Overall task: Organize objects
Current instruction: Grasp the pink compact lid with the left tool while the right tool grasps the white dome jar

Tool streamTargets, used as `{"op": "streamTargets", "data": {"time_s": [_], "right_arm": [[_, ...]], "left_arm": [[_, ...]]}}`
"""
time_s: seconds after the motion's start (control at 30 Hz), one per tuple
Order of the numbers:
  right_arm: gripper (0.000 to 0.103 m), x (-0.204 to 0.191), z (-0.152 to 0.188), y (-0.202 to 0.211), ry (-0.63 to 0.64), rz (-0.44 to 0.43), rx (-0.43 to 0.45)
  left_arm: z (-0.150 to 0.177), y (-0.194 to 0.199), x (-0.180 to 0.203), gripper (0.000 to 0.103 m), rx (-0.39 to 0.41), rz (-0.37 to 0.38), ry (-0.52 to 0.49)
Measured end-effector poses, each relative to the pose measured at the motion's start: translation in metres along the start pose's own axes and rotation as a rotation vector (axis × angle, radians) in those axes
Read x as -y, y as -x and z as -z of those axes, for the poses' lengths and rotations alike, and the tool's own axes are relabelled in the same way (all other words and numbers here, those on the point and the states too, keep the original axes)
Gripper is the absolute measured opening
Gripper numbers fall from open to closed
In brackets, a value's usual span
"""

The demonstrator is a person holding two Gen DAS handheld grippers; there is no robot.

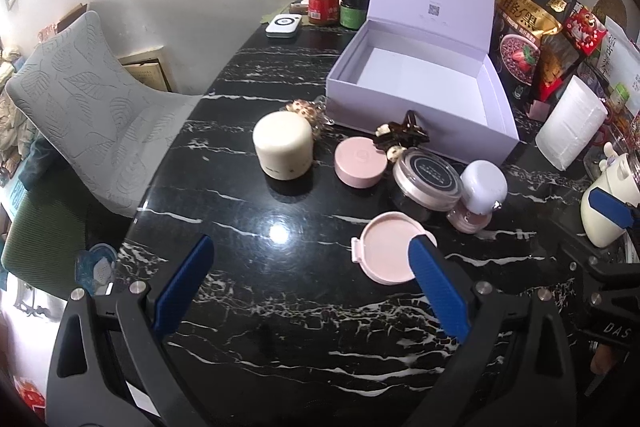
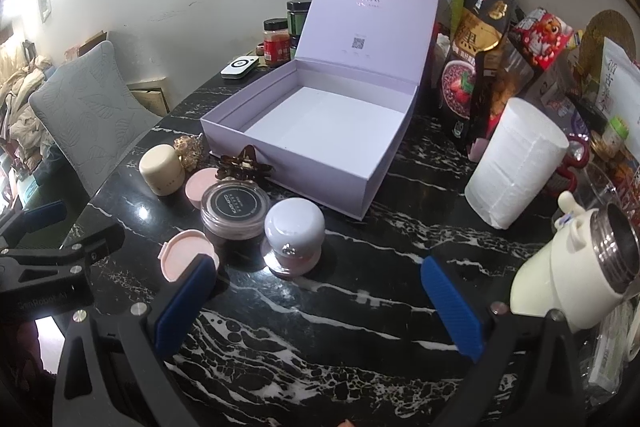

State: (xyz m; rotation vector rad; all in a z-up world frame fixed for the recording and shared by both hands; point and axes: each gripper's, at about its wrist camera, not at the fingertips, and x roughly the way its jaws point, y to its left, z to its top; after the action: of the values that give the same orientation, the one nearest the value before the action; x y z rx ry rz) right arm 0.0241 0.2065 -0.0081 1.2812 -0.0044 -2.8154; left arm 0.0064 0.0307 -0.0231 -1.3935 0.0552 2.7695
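Hovering spread-jawed and empty above the marble table (image 1: 280, 327), the left gripper (image 1: 312, 291) and right gripper (image 2: 316, 303) wait. The cosmetics, including a pink compact (image 1: 390, 247) and cream jar (image 1: 283, 143), cluster at the lavender box's (image 1: 420, 115) seven o'clock, seemingly staged for packing inside.

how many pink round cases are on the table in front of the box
2. A flat pink compact lies nearest the left tool, beside its right finger. A smaller pink case sits further back, between the cream cylinder and the black-lidded jar. Others may be hidden behind the jars.
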Motion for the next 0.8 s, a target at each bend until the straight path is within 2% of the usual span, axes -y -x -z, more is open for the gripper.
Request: {"op": "streamTargets", "data": {"time_s": [0.4, 0.8], "right_arm": [[0.103, 0.012, 0.018, -0.021, -0.029, -0.005, -0.047], [0.103, 0.017, 0.023, -0.036, -0.018, -0.020, -0.056]], "left_arm": [[0.013, -0.026, 0.016, 0.098, -0.051, 0.060, -0.029], [0.021, -0.049, 0.029, 0.098, -0.101, 0.096, -0.057]]}}
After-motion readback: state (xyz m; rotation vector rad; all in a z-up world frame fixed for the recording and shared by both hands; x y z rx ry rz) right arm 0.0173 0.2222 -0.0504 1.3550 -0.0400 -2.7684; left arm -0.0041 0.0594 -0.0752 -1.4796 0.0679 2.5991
